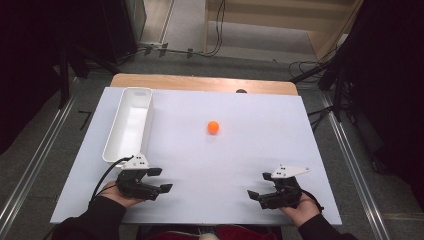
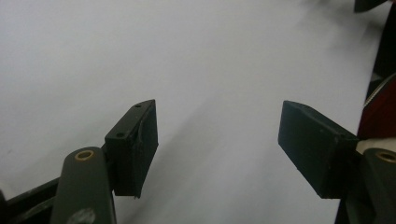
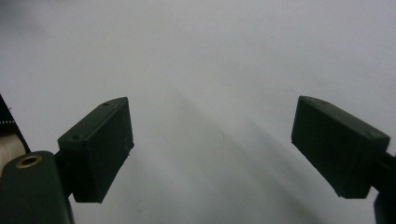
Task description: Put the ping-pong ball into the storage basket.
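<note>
Work surface: white board (image 1: 240, 150) laid over a wooden table (image 1: 200, 82).
Ball: small orange ball (image 1: 213, 127), resting on the board near its centre, apart from both grippers and free of contact.
Tray: long white rectangular tray (image 1: 116, 137) along the board's left side, near end just beside the left gripper.
Left gripper (image 1: 164, 179): held low at the near left edge, jaws parted, nothing between them; bare board ahead (image 2: 217, 135).
Right gripper (image 1: 259, 185): held at the near right edge, jaws spread wide, nothing gripped (image 3: 212, 140).
</note>
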Demonstrator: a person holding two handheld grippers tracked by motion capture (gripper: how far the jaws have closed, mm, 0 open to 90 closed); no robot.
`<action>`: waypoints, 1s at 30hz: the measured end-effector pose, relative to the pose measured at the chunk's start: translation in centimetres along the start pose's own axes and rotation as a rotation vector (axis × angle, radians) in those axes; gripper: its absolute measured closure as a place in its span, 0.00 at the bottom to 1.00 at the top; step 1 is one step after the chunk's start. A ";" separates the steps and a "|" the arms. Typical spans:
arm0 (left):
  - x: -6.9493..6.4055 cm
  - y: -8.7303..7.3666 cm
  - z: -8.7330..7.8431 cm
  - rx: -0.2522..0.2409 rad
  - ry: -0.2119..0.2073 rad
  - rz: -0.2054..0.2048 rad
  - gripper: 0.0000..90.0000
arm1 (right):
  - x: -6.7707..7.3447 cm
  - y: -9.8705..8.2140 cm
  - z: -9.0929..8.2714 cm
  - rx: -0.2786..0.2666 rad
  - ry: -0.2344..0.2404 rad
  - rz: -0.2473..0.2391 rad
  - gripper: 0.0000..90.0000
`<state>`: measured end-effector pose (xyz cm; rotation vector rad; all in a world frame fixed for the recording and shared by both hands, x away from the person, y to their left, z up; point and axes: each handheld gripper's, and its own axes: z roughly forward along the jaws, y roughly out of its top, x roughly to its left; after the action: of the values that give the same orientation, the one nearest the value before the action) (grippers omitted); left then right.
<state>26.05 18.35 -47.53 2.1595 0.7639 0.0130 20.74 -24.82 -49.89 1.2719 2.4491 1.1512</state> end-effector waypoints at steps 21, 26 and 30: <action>-1.8 1.8 2.1 0.009 0.057 0.070 0.22 | 0.5 -0.4 -0.3 0.011 -0.011 -0.012 0.13; -2.3 2.2 2.5 -0.003 0.028 0.086 0.15 | 0.6 -0.4 -0.3 0.016 -0.012 -0.003 0.13; -2.8 2.7 2.6 -0.037 0.020 0.089 0.12 | 0.5 -0.4 -0.3 0.014 -0.009 -0.005 0.13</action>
<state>25.80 13.73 -46.69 2.1599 0.6733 0.0941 20.03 -24.78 -49.90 1.2716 2.4568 1.1262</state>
